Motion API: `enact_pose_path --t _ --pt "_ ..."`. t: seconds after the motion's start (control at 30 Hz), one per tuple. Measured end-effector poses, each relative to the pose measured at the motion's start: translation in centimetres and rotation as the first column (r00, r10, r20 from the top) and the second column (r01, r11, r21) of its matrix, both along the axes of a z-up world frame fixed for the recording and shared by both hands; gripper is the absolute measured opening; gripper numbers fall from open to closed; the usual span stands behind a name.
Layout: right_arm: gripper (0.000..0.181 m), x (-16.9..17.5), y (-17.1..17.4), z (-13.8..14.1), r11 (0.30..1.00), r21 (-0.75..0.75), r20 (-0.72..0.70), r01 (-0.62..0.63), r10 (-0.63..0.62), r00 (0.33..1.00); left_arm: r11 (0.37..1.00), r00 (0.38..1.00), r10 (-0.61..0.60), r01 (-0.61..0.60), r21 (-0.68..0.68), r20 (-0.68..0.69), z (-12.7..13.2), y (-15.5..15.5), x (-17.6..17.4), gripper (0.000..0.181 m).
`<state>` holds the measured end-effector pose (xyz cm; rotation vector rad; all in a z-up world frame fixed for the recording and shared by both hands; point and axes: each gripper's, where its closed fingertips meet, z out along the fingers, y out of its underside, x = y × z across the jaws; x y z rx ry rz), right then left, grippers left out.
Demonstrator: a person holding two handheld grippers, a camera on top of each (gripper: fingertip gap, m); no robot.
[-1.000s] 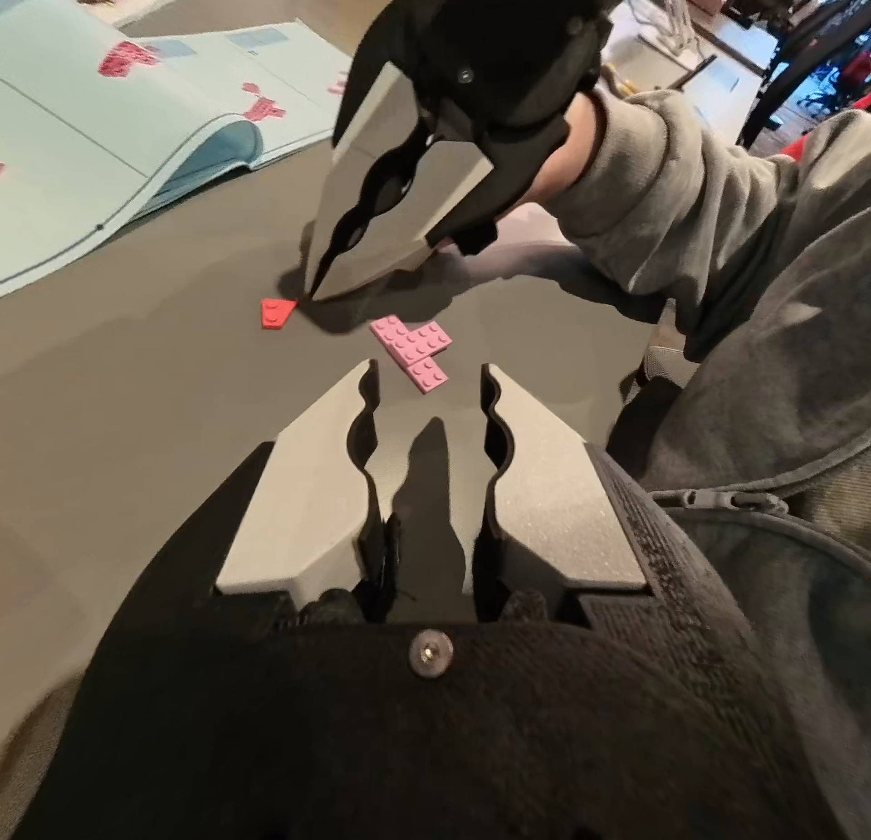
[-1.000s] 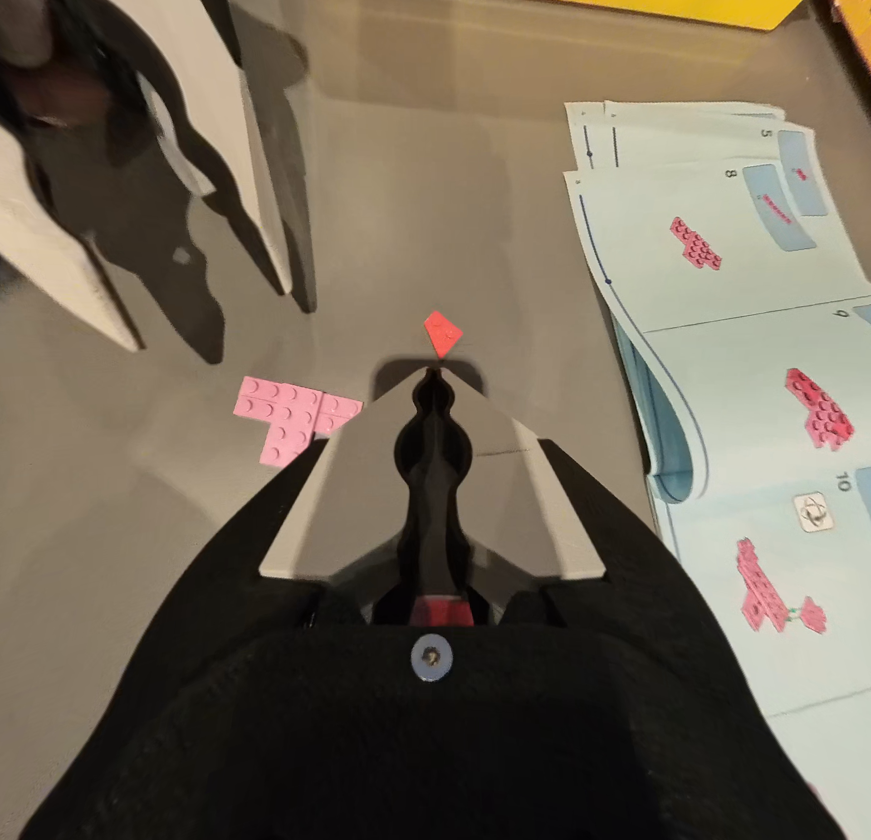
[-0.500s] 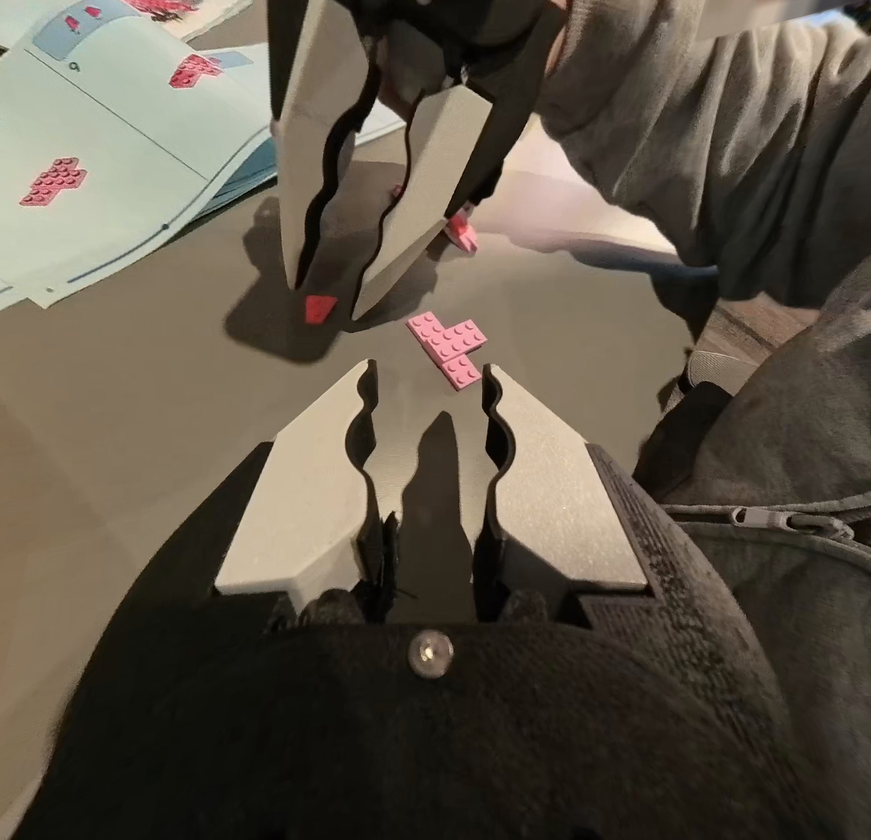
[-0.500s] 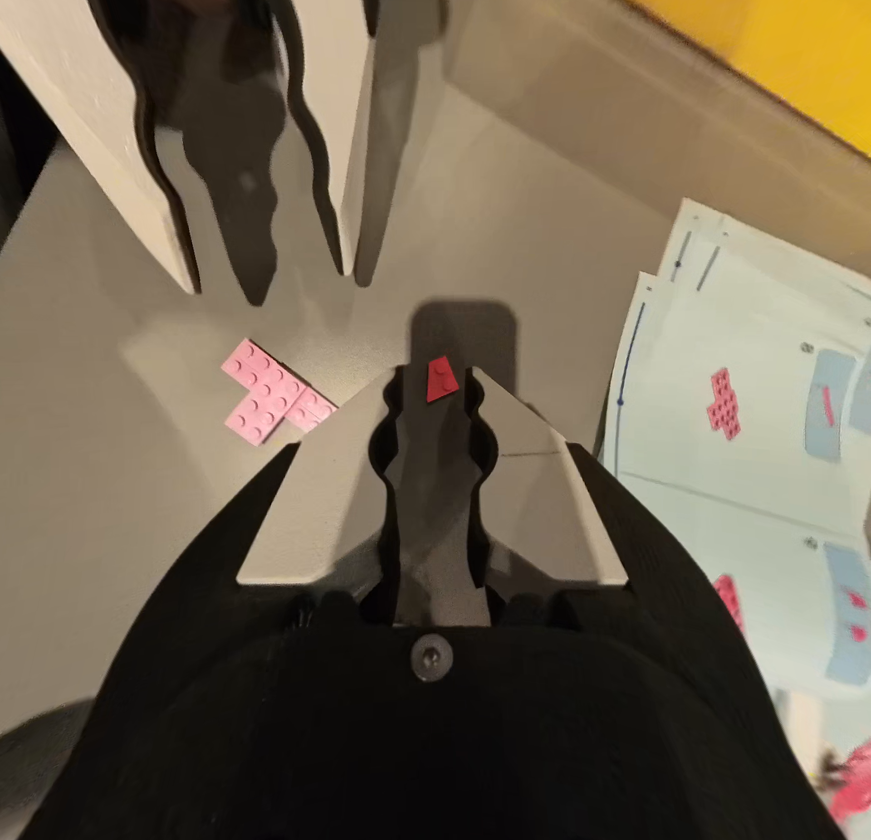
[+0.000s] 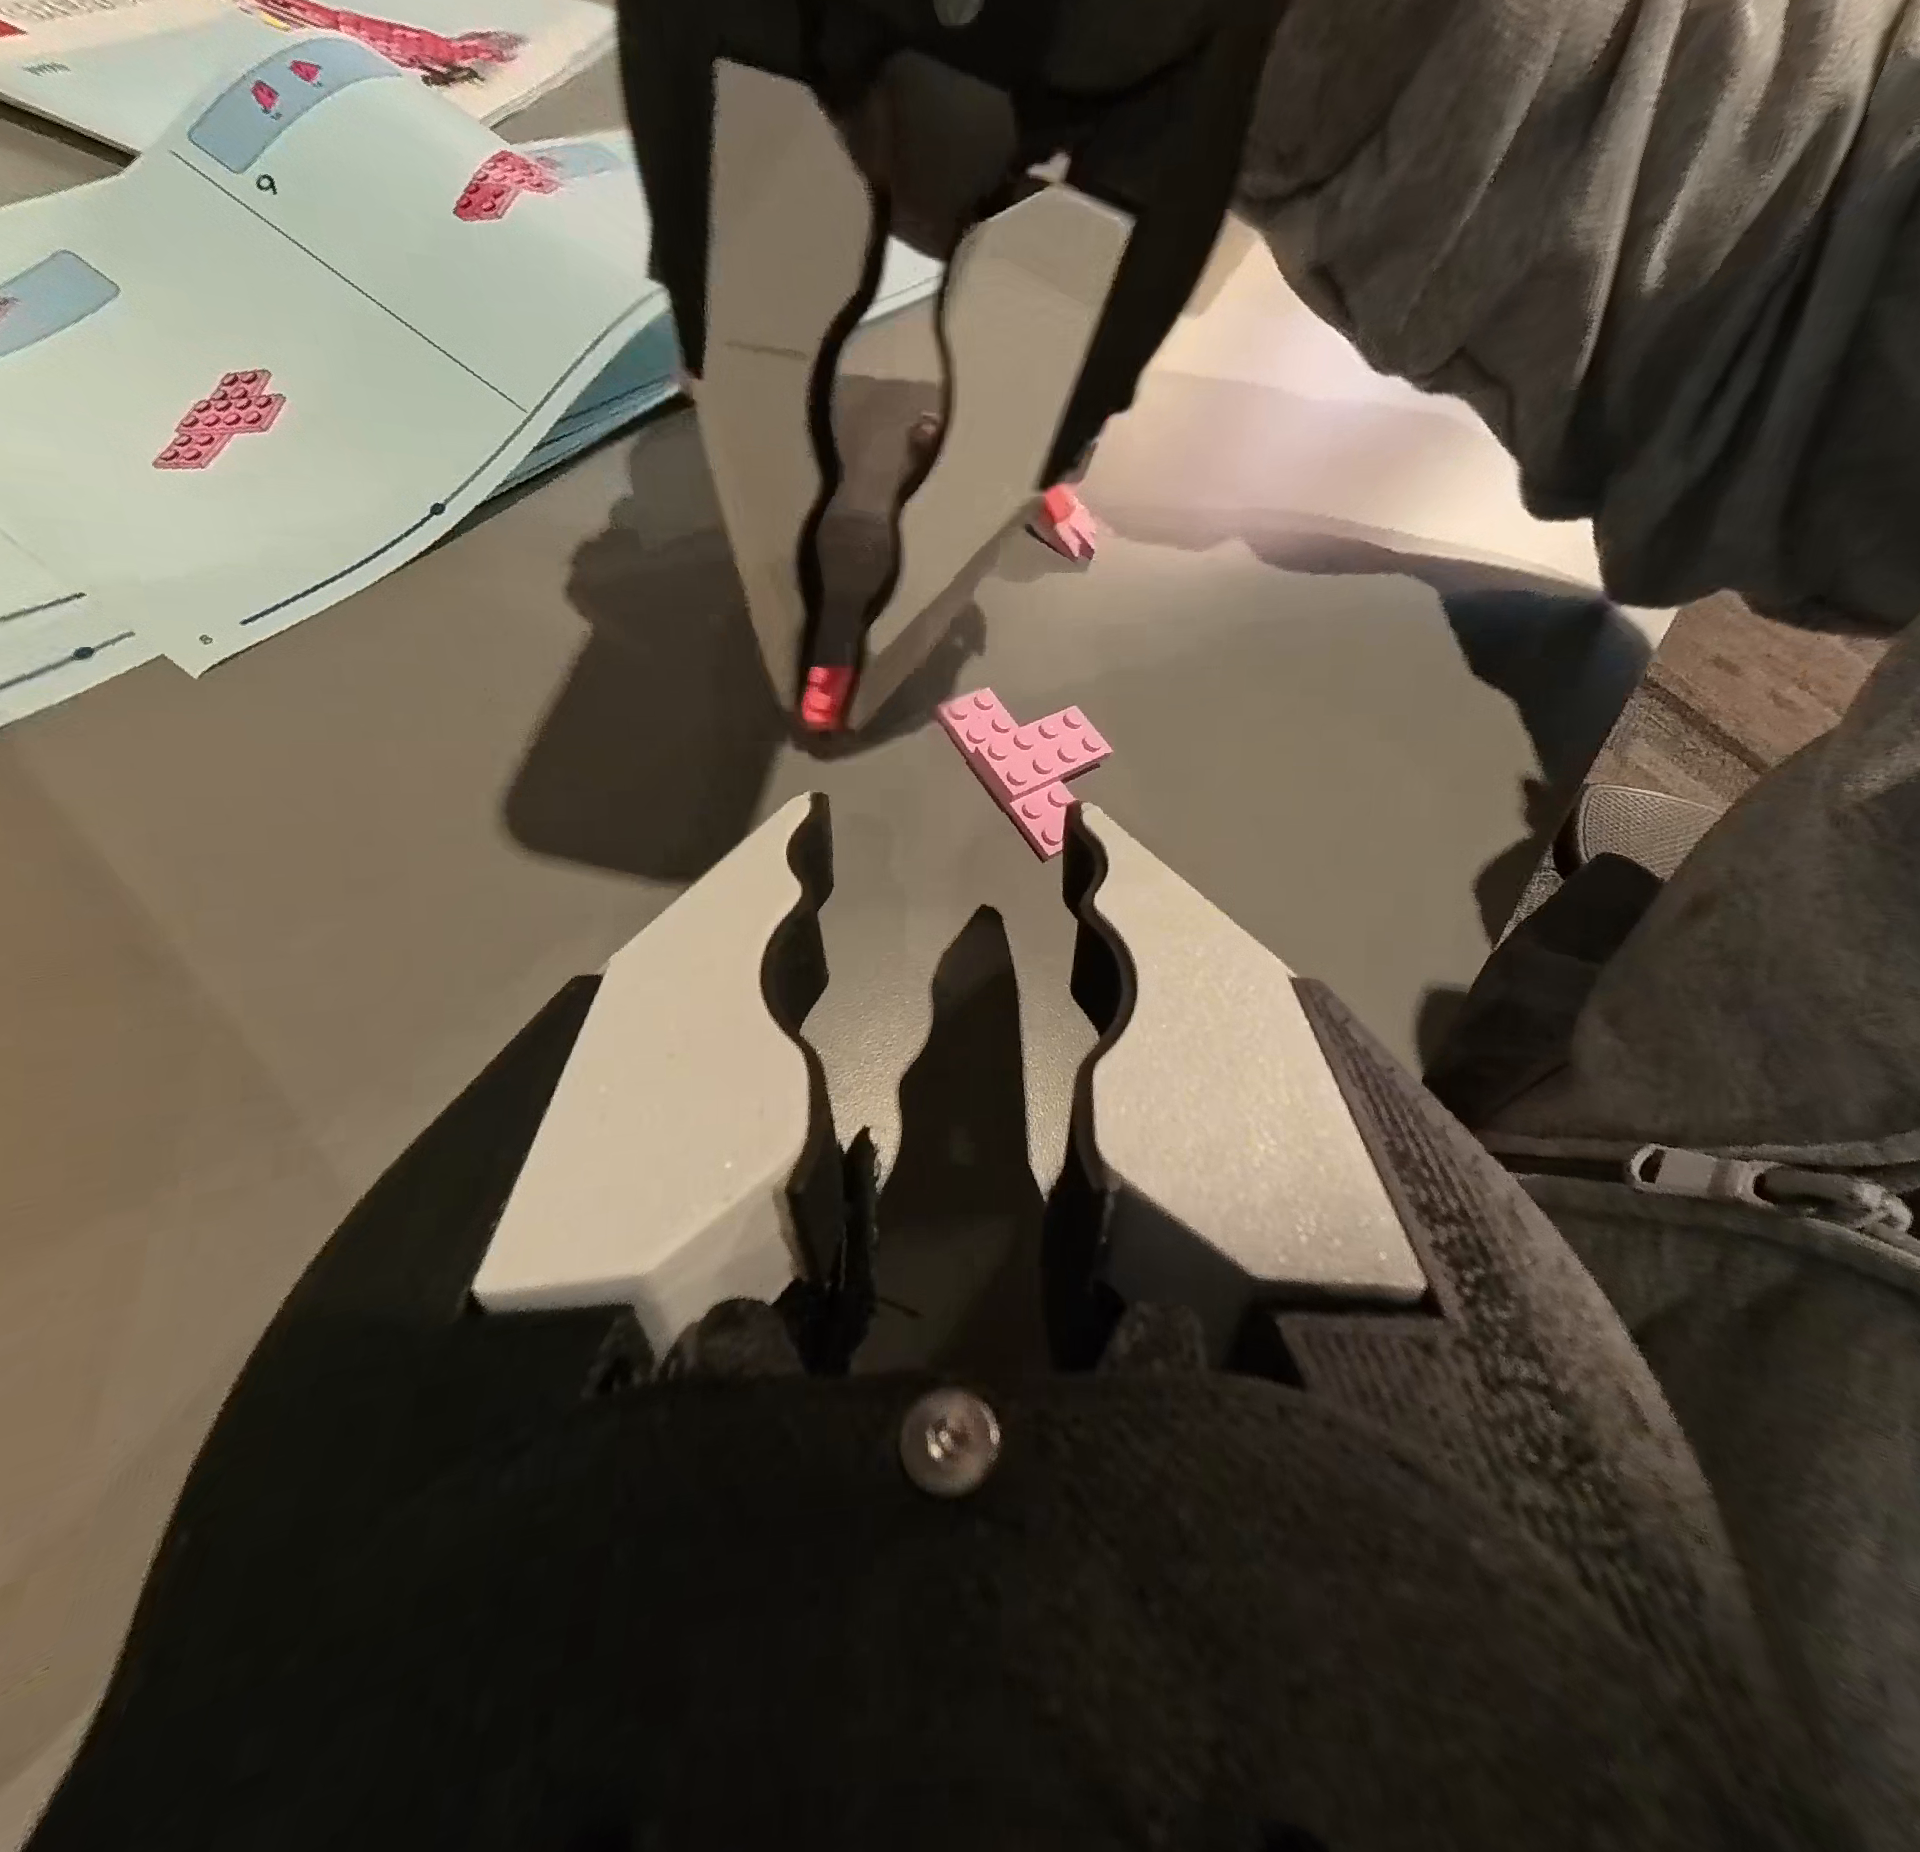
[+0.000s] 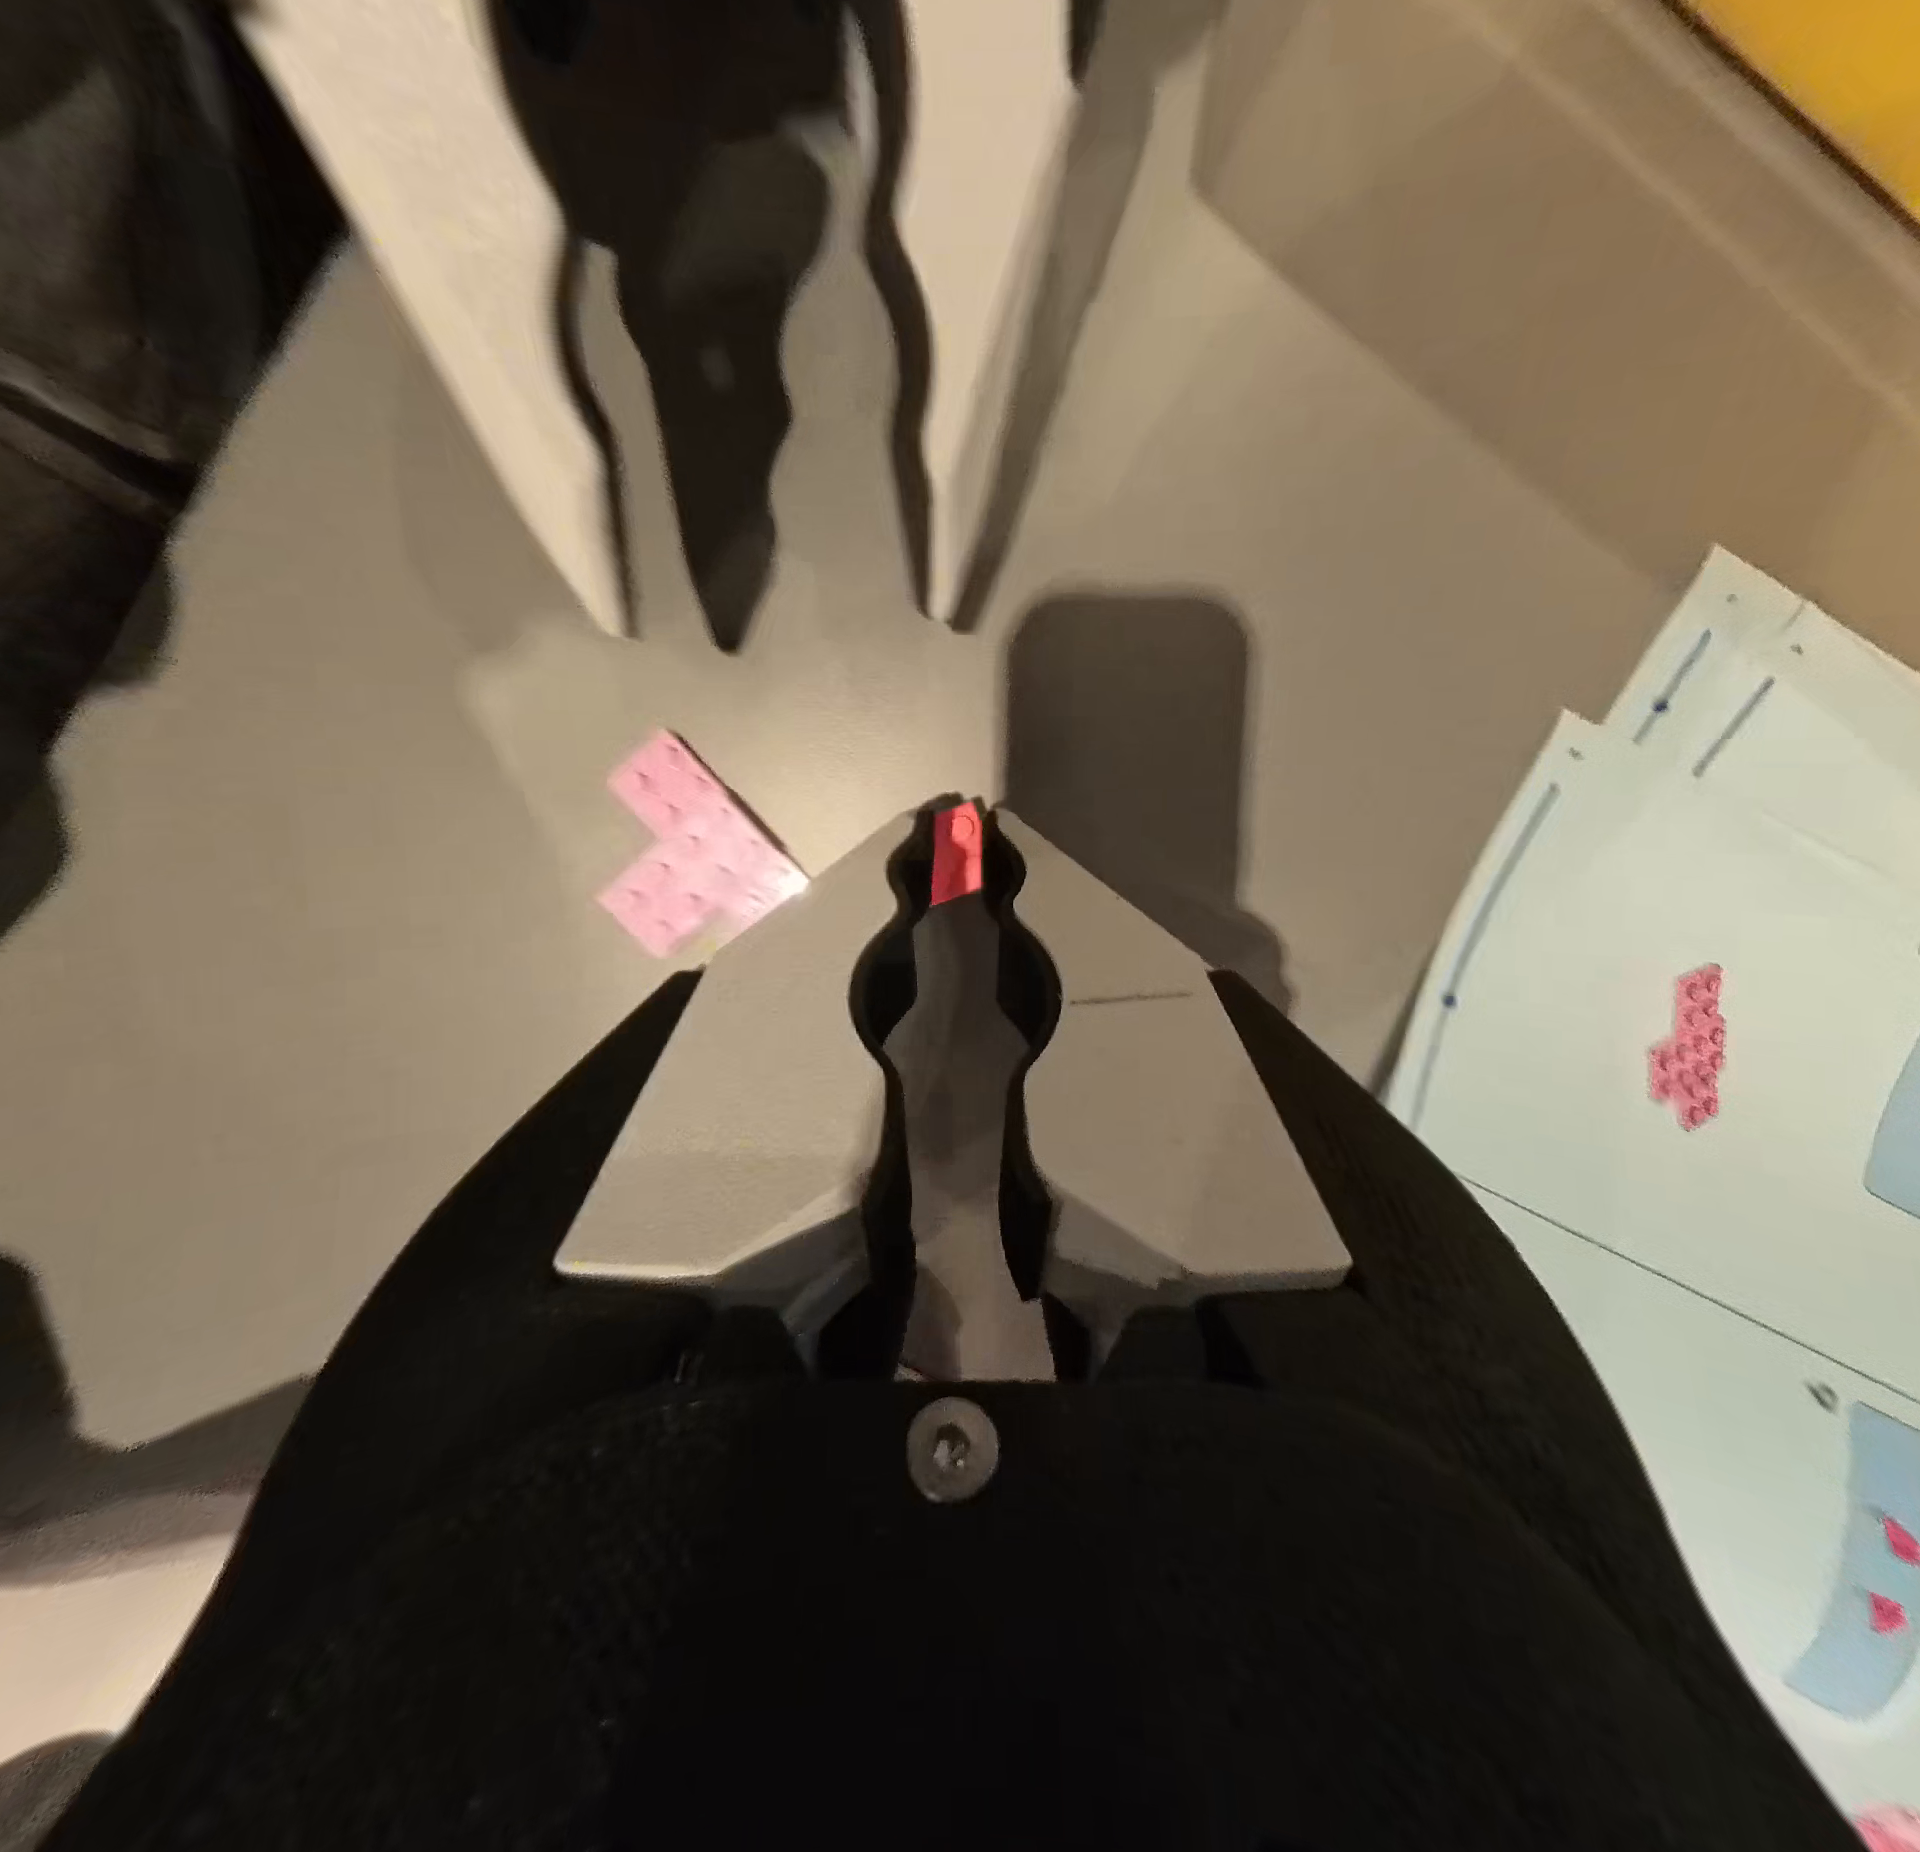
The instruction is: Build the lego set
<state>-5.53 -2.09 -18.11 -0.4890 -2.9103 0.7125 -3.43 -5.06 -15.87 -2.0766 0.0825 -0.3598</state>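
We pinch the small red wedge piece (image 6: 957,853) between the tips of our right gripper (image 6: 958,834), fingers drawn in tight on its two sides, low over the grey table (image 5: 260,971). The pink plate assembly (image 6: 694,855) lies flat just left of those tips in the right wrist view, apart from the red piece.

Seen from our left wrist view, the order runs: the open instruction booklet (image 5: 260,327) far to the left of the jaws, then the right gripper (image 5: 828,696) pointing steeply down ahead of us with the red piece at its tips, then the pink assembly (image 5: 1027,753) just ahead of our right-hand fingertip, and another small pink piece (image 5: 1068,522) farther off.

Our left gripper (image 5: 948,810) sits empty, its fingers spread wide, angled low towards the table.

To do this step well, we judge the red wedge should be lifted clear, kept level, and carried over the pink assembly before pressing; the grip is narrow and at the very tips, so the piece could twist out. The left gripper would probably serve best bracing the pink assembly.
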Motion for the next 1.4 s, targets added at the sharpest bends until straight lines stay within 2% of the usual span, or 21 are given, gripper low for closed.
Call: enact_pose_path --t 0.1,0.23,0.7,0.83,0.97,1.07,1.2,1.3,1.4 --pt "0.007 2.8 -2.1 1.1 0.993 -0.05 0.013 -0.102 0.103 0.995 1.0 1.0 0.0 -0.001 0.003 0.006 0.1 0.0 0.0 0.043" --pt "0.007 5.1 -3.2 0.5 0.977 0.002 -0.002 -0.214 0.214 0.977 1.0 1.0 -0.005 0.005 -0.012 0.028 -0.1 0.0 0.0 0.044" --pt "0.008 5.3 -3.3 -0.5 0.963 0.061 -0.028 -0.263 0.265 0.964 0.999 1.0 -0.007 0.008 -0.038 0.028 -0.5 0.1 0.0 0.045" --pt "0.021 5.3 -3.4 -0.3 0.973 0.042 -0.047 -0.228 0.23 0.972 0.999 1.0 -0.005 0.006 -0.034 0.029 -0.4 0.1 0.0 0.045" --pt "0.036 5.1 -3.6 0.1 0.993 -0.032 -0.13 -0.112 0.107 0.986 0.999 1.0 -0.005 0.006 -0.037 0.027 -0.5 0.1 0.0 0.045" --pt "0.04 4.8 -2.9 0.3 0.991 -0.101 -0.194 0.091 -0.109 0.975 0.999 1.0 -0.007 0.008 -0.035 0.028 -0.4 0.1 0.0 0.045" --pt "0.032 4.6 -1.8 1.2 0.89 -0.303 -0.256 0.342 -0.421 0.87 0.999 1.0 -0.007 0.008 -0.039 0.026 -0.5 0.1 0.0 0.046" --pt "0.032 5.3 -0.5 0.6 0.823 -0.316 -0.226 0.472 -0.549 0.805 0.999 1.0 0.002 -0.001 -0.039 0.012 -0.5 0.1 -0.1 0.047" --pt "0.031 5.9 -0.2 0.0 0.776 -0.319 -0.155 0.543 -0.609 0.778 0.999 1.0 0.005 -0.005 -0.045 -0.001 -0.6 0.1 -0.1 0.047"
